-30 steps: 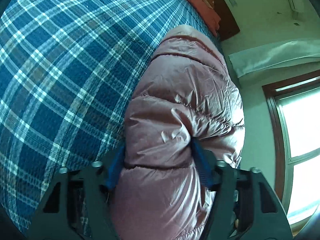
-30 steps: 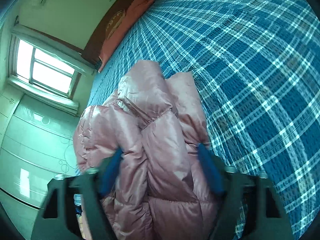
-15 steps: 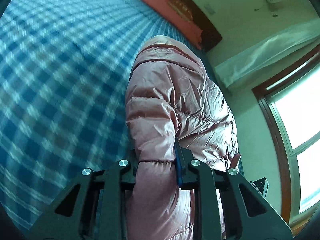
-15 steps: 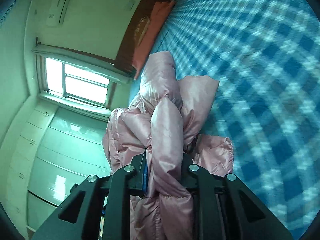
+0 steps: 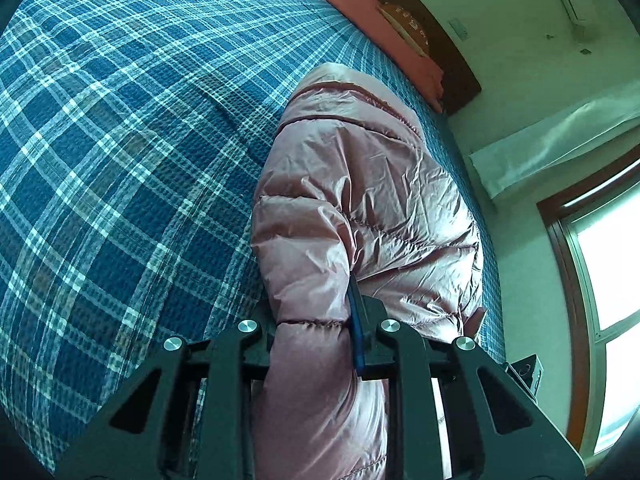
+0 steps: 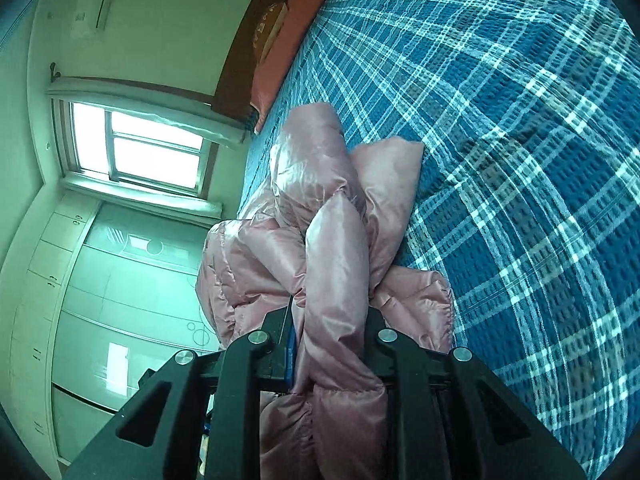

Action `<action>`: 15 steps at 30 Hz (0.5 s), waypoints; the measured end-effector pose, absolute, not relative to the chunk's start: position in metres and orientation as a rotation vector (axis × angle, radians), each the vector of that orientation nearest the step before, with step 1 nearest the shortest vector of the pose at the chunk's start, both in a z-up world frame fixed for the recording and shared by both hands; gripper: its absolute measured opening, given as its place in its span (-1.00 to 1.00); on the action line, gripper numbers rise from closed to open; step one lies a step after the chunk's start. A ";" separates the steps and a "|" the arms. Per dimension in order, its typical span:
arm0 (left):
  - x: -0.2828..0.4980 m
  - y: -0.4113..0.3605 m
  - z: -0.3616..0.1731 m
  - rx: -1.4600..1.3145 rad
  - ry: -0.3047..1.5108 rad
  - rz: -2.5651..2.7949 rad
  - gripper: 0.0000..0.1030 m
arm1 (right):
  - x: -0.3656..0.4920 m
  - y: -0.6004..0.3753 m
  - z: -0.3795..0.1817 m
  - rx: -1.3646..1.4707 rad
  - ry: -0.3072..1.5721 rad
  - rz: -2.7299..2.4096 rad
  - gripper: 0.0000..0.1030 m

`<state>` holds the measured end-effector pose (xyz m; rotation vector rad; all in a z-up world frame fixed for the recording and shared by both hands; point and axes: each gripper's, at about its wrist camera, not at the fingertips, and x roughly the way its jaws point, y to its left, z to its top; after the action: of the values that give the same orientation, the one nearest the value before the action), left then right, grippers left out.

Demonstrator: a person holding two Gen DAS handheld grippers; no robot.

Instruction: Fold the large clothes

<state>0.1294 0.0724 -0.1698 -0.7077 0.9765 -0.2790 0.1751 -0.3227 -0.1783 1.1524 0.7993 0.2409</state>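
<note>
A shiny pink puffer jacket [image 5: 360, 208] lies bunched on the blue plaid bedspread [image 5: 120, 140] near the bed's window side. My left gripper [image 5: 316, 320] is shut on a thick quilted fold of it. In the right wrist view the jacket [image 6: 312, 208] is crumpled in several puffy folds, and my right gripper [image 6: 332, 328] is shut on one padded fold that runs back between the fingers. The jacket's far end rests on the bedspread [image 6: 520, 160]; the part under the grippers is hidden.
A salmon pillow [image 5: 372, 36] lies against the dark wooden headboard [image 5: 436, 44] at the bed's far end. A window [image 6: 140, 144] and a pale wardrobe [image 6: 104, 300] stand beside the bed. A small box [image 5: 524, 372] sits near the bed edge.
Both grippers went from open around the jacket's folds to shut on them. The views then swung and lifted slightly, with the jacket gathered in the fingers.
</note>
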 end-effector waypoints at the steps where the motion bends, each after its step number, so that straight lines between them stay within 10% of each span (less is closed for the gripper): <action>1: 0.129 0.072 -0.169 -0.706 0.977 -0.279 -0.55 | 0.176 -0.322 -0.177 1.149 0.802 0.239 -0.62; 8: 0.126 0.070 -0.165 -0.674 0.973 -0.271 -0.50 | 0.191 -0.318 -0.160 1.098 0.825 0.220 -0.46; 15: 0.104 0.069 -0.148 -0.599 0.944 -0.257 -0.01 | 0.160 -0.327 -0.146 1.073 0.817 0.201 0.22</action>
<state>0.1038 0.0689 -0.1482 -0.5986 0.9442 -0.2566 0.1603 -0.3269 -0.1461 1.0732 0.8174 0.2012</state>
